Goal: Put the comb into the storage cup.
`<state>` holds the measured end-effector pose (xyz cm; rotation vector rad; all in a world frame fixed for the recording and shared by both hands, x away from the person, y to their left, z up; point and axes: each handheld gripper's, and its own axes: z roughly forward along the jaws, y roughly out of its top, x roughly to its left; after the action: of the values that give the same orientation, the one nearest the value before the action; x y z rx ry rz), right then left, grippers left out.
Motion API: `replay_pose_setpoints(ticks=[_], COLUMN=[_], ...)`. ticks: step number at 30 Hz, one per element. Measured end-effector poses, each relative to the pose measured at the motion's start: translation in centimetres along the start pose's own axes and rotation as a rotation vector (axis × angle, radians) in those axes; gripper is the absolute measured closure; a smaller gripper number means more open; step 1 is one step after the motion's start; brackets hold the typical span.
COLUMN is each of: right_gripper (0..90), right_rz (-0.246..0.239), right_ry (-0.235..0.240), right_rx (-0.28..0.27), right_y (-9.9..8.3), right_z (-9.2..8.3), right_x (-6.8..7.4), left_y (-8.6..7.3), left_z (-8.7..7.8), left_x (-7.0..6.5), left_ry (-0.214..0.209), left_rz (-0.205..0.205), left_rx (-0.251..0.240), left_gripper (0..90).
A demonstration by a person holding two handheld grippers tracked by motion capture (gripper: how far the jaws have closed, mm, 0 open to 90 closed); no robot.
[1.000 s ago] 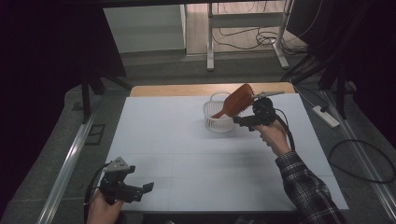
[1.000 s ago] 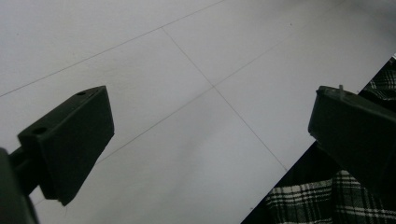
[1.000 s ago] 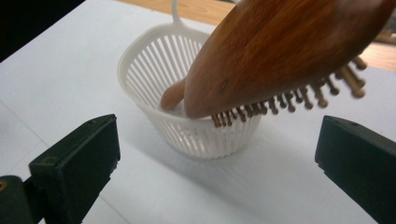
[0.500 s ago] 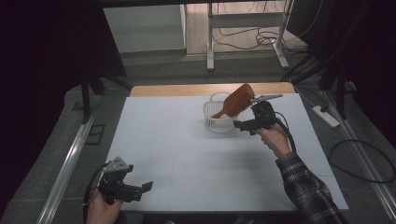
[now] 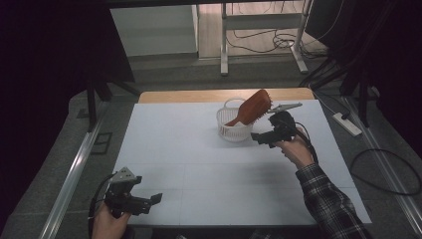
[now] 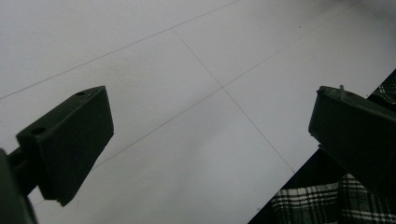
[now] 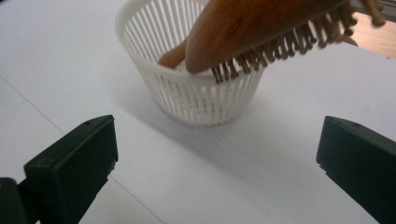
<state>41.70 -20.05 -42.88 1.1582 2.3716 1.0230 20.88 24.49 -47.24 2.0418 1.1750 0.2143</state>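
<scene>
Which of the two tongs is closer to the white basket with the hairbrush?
The right tongs, just beside the basket holding the hairbrush; the left tongs sit at the table's near edge.

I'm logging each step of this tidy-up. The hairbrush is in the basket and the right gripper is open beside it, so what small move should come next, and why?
Probably draw the right gripper a little further from the basket. Its jaws stand wide apart with nothing between them, and the hairbrush leans handle-down on the rim, head overhanging. Pulling straight away should avoid nudging it.

Brush [image 5: 251,108] is lodged tilted in basket [image 5: 234,125], head pointed to 2 o'clock. Right gripper [image 5: 262,138] is held open at the basket's 4 o'clock; left gripper [image 5: 149,201] at 7 o'clock, well apart.
</scene>
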Motion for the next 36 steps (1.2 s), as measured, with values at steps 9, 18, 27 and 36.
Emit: replay_pose_setpoints(ticks=[9,18,27,36], right_gripper=[0.0,0.0,0.0,0.0], right_rz=[-0.008,-0.038,-0.036,-0.017], right_ry=[0.011,0.007,0.012,0.036], right_rx=[0.012,0.018,0.001,-0.006], right_y=[-0.6,-1.4,-2.2,-3.2], right_z=[-0.4,-1.2,-2.1,-2.8], right_x=[0.6,1.4,1.6,1.5], left_y=[0.0,-0.1,-0.1,-0.1], left_z=[0.0,-0.1,-0.1,-0.1], left_x=[0.1,0.1,0.1,0.1], left_ry=[-0.013,-0.017,-0.015,-0.015], left_rz=[0.001,0.000,0.001,-0.002], left_rx=[-0.002,-0.006,-0.006,-0.007], left_gripper=[1.3,1.3,1.2,0.5])
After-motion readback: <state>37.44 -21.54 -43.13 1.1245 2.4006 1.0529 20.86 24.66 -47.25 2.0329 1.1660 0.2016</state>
